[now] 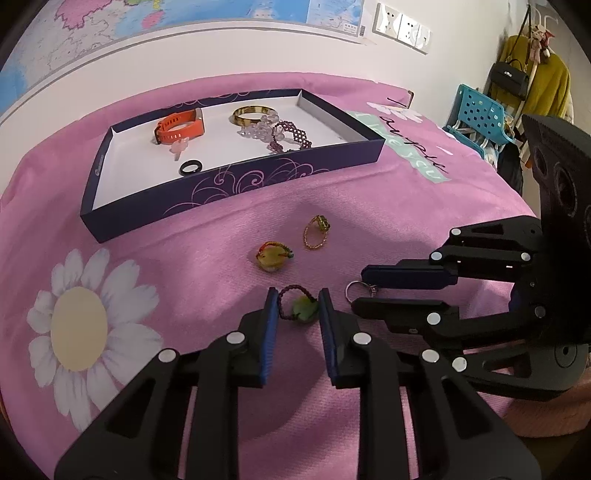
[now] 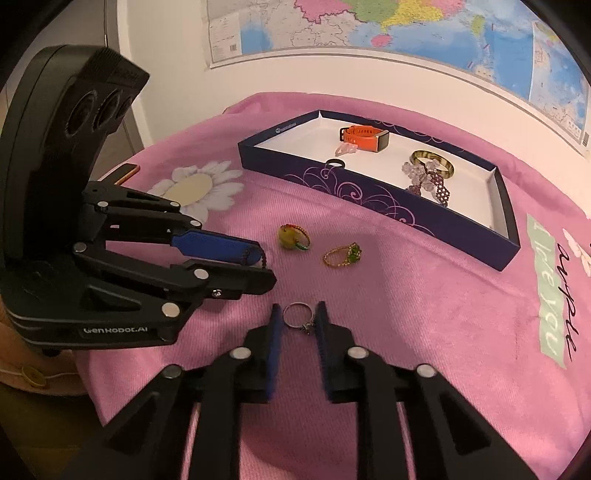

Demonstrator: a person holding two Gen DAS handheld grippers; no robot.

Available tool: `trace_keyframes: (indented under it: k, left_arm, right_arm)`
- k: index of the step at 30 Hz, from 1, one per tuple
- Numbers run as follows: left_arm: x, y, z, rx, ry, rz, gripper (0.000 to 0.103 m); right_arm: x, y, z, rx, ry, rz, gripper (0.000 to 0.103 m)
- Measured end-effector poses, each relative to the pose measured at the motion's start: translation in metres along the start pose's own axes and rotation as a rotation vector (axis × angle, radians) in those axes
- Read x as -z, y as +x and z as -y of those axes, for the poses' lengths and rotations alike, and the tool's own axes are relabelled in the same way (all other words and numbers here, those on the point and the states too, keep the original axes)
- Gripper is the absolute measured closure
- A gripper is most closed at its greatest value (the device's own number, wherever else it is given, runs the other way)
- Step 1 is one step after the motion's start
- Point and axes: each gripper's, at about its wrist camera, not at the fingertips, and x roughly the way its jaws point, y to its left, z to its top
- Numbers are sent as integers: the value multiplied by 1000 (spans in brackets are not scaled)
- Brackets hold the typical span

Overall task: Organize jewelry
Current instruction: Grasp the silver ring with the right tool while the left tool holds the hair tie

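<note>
In the left wrist view my left gripper (image 1: 299, 300) is shut on a dark beaded ring with a green stone (image 1: 303, 309), which lies on the pink cloth. My right gripper (image 2: 299, 314) is shut on a thin silver ring (image 2: 297, 316), also resting on the cloth. The two grippers sit side by side, almost touching. Beyond them lie a yellow-stone ring (image 1: 272, 257) and a gold bead ring with a green stone (image 1: 317, 232). The dark blue box (image 1: 236, 184) holds an orange watch band (image 1: 179, 127), an amber bangle (image 1: 255, 113), beaded bracelets (image 1: 291, 136) and a black ring (image 1: 190, 168).
A pink cloth (image 2: 424, 314) with a daisy print (image 1: 79, 328) covers the surface and drops off at its edges. The box stands behind the loose rings, near a wall with a map (image 2: 369, 22). A blue stool (image 1: 476, 114) and hanging clothes (image 1: 535, 74) are at far right.
</note>
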Motion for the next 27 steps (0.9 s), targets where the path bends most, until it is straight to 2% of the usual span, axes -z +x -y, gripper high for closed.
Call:
trace_keyframes:
  k: [5, 10, 27]
  left_arm:
    - [0, -5, -5, 8, -16, 12, 82]
    - [-4, -14, -7, 4, -20, 43, 82]
    - [-25, -50, -18, -63, -60, 178, 82]
  right_arm:
    - [-2, -2, 6, -8, 32, 15, 87]
    - [-7, -13, 15, 9, 63, 68, 87]
    - [-31, -50, 31, 40, 103, 229, 87]
